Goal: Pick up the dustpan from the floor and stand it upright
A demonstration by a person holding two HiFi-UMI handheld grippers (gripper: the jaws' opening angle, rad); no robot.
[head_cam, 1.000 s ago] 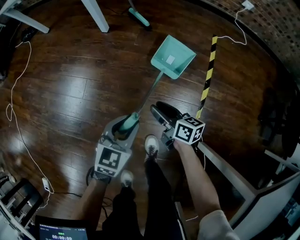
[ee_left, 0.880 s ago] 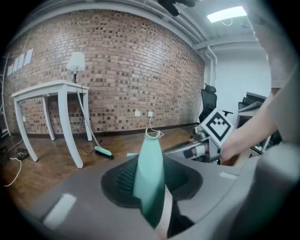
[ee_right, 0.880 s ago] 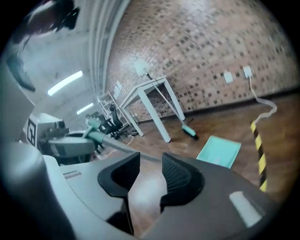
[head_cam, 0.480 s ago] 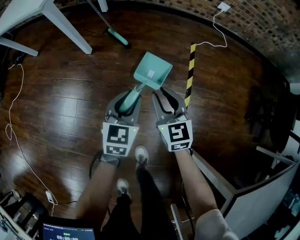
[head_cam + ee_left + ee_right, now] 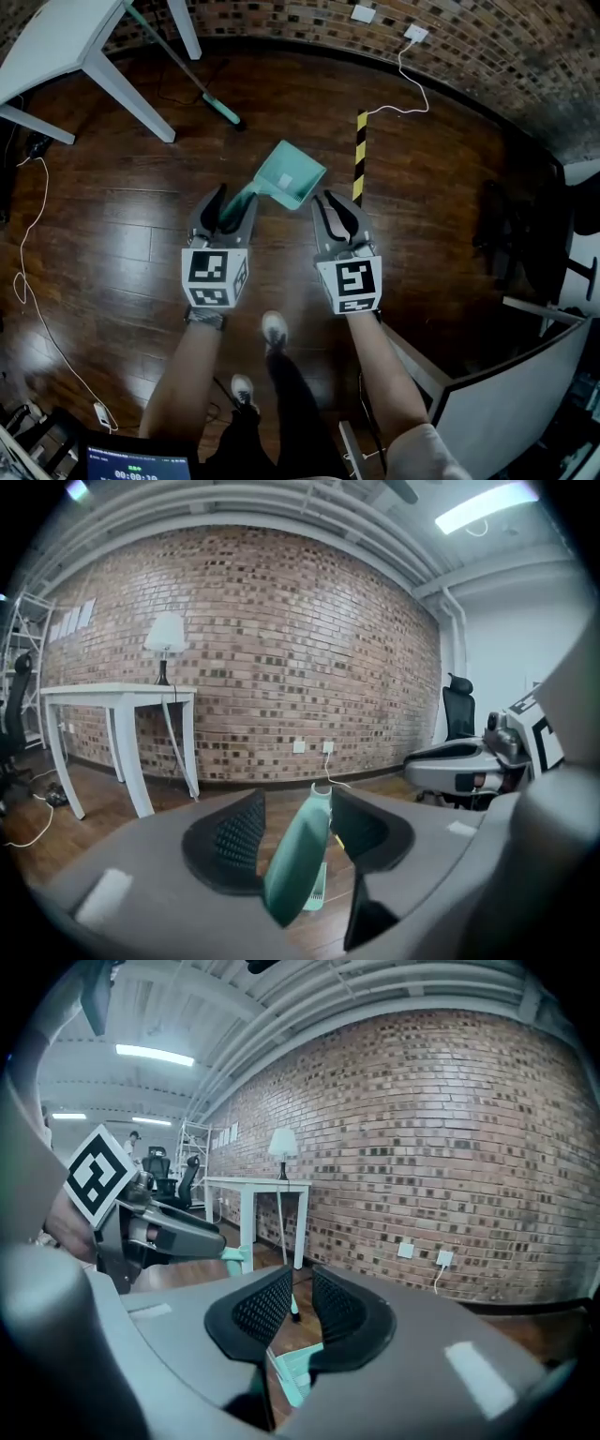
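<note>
**Teal dustpan (image 5: 289,175), handle inside the left gripper (image 5: 234,199)**

One dustpan sits at upper centre of the head view, its pan just ahead of the two grippers. Its long axis slants from the pan down-left. The handle (image 5: 298,855) stands between the left gripper's opening jaws, clear of one pad. The right gripper (image 5: 337,204) is closing with nothing between its jaws.
</note>
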